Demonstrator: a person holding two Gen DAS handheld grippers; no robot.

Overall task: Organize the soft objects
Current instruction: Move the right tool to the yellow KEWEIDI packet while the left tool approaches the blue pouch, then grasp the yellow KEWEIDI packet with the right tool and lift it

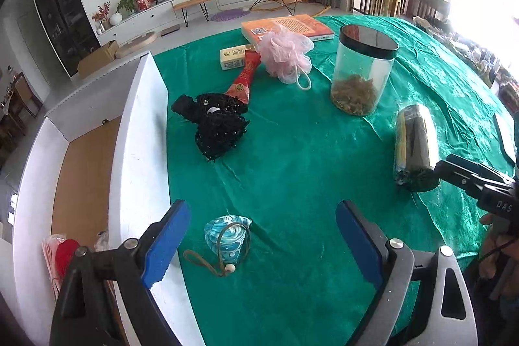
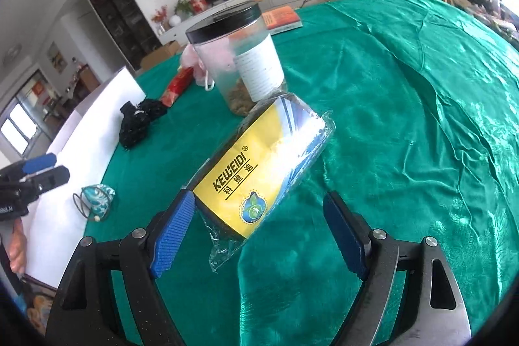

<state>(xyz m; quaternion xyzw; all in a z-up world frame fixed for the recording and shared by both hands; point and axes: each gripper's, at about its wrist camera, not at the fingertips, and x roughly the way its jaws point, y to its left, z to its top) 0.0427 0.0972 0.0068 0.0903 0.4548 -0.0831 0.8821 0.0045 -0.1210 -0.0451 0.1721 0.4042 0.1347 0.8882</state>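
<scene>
On the green tablecloth lie a small blue patterned pouch (image 1: 229, 236) with a cord, a black beaded bag (image 1: 216, 123), a pink bath pouf (image 1: 285, 54) and a plastic-wrapped roll with a yellow label (image 2: 259, 171). My left gripper (image 1: 259, 244) is open, with the pouch just ahead between its blue fingers. My right gripper (image 2: 259, 234) is open, with the near end of the wrapped roll between its fingers. The roll also shows in the left wrist view (image 1: 413, 146), with the right gripper (image 1: 460, 175) at its near end.
A white box (image 1: 142, 132) with a brown floor stands along the table's left edge, with red and pink items in its near corner. A clear jar with a black lid (image 1: 361, 70), a red packet (image 1: 243, 77), a small carton (image 1: 233, 57) and an orange book (image 1: 288, 25) sit further back.
</scene>
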